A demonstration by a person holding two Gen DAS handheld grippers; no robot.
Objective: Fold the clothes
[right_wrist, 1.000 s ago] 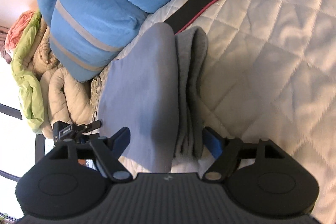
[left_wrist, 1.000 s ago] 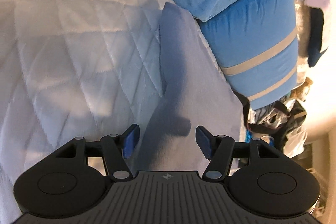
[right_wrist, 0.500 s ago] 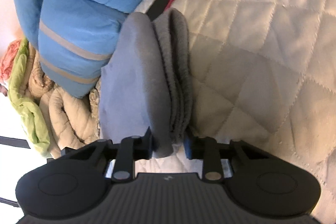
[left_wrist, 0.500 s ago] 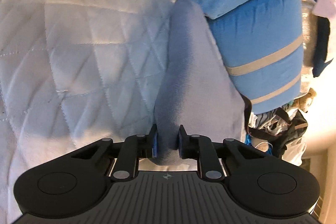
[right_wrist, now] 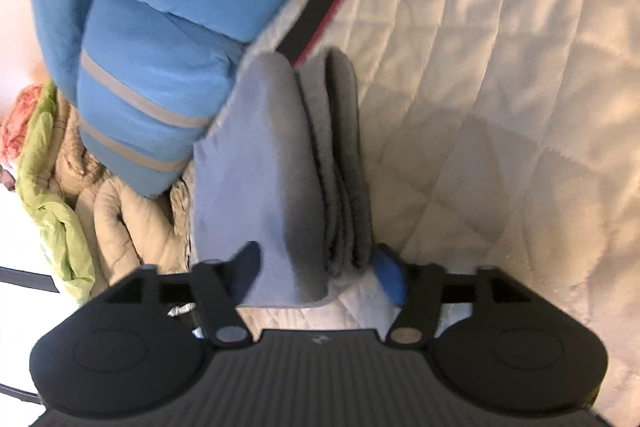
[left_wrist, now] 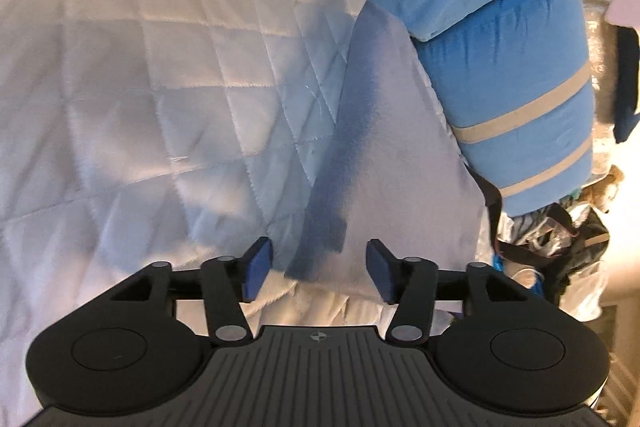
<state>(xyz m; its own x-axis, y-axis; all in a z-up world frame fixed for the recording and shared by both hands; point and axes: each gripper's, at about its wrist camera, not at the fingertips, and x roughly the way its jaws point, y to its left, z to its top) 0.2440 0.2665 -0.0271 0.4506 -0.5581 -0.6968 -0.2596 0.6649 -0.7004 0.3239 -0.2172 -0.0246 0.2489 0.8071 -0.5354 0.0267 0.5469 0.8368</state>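
Blue-padded fingers of the left gripper (left_wrist: 318, 269) stand wide apart, holding nothing, over the near edge of the grey folded garment (left_wrist: 384, 147). The right gripper (right_wrist: 320, 273) is likewise spread, its fingers either side of the garment's (right_wrist: 288, 163) layered end without clamping it. The garment lies on a white quilted bedspread (left_wrist: 160, 67), right beside a folded blue blanket (right_wrist: 160, 47) with grey stripes.
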